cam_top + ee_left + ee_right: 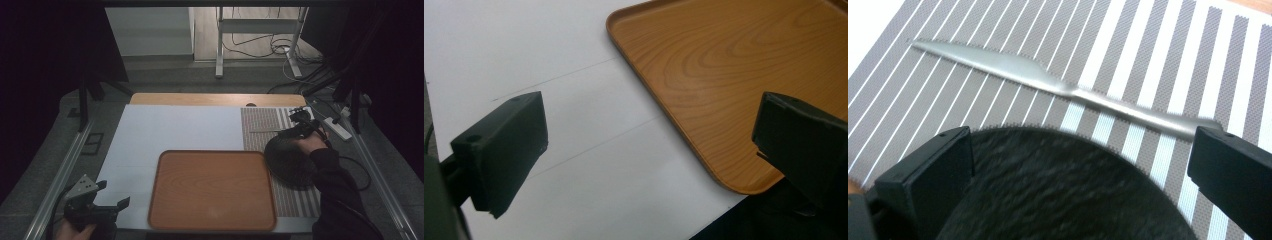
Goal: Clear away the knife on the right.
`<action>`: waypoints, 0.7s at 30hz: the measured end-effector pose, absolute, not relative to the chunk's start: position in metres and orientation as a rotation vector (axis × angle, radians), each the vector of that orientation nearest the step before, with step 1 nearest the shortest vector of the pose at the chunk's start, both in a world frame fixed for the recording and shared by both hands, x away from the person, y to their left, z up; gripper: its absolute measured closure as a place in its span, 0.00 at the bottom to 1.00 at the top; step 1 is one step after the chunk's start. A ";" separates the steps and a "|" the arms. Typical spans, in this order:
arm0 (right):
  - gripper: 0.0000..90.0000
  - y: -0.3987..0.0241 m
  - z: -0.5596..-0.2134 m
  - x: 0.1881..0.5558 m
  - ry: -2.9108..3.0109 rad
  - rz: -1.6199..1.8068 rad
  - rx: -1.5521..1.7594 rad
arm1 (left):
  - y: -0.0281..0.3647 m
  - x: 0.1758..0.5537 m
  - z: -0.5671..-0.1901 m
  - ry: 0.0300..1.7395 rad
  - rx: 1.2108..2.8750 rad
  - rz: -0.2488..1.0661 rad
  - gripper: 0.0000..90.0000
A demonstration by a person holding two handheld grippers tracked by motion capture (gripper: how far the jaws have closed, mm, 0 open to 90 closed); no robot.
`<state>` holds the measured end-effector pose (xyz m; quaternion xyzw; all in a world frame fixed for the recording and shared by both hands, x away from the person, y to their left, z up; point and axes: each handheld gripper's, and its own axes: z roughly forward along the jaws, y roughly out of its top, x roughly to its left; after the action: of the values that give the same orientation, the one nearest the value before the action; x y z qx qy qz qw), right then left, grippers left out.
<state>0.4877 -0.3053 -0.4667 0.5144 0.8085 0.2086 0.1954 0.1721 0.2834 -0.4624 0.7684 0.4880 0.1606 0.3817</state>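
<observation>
A round black plate [290, 161] with a dark textured surface lies on the striped placemat [262, 120] at the table's right. A silver knife [265, 130] lies on the mat just beyond it. My right gripper [294, 132] is at the plate's far edge. In the right gripper view its jaws stand wide apart, open, with the black plate [1068, 200] between them and the knife [1048, 82] lying across just beyond. My left gripper [114, 194] is open at the near left, over the white table [574, 60], beside a corner of the wooden tray [724, 65]. It holds nothing.
The empty wooden tray [212, 190] takes up the near middle of the table, its right edge next to the placemat and the plate. White table surface [175, 125] stretches behind and left of the tray. Cables and a power strip [336, 127] lie off the table's right edge.
</observation>
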 end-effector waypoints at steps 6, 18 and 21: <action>0.00 -0.302 -0.468 0.508 2.265 0.560 1.464 | 0.287 0.172 -0.463 1.248 1.936 0.391 0.03; 0.06 -0.317 -0.474 0.534 2.255 0.481 1.510 | 0.287 0.173 -0.463 1.246 1.940 0.382 0.03; 0.14 -0.321 -0.475 0.537 2.262 0.486 1.519 | 0.287 0.173 -0.463 1.246 1.941 0.382 0.03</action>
<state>0.5369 -0.3211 -0.4746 0.5393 0.8030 0.1725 0.1860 0.1731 0.2869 -0.4628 0.7640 0.4907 0.1502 0.3911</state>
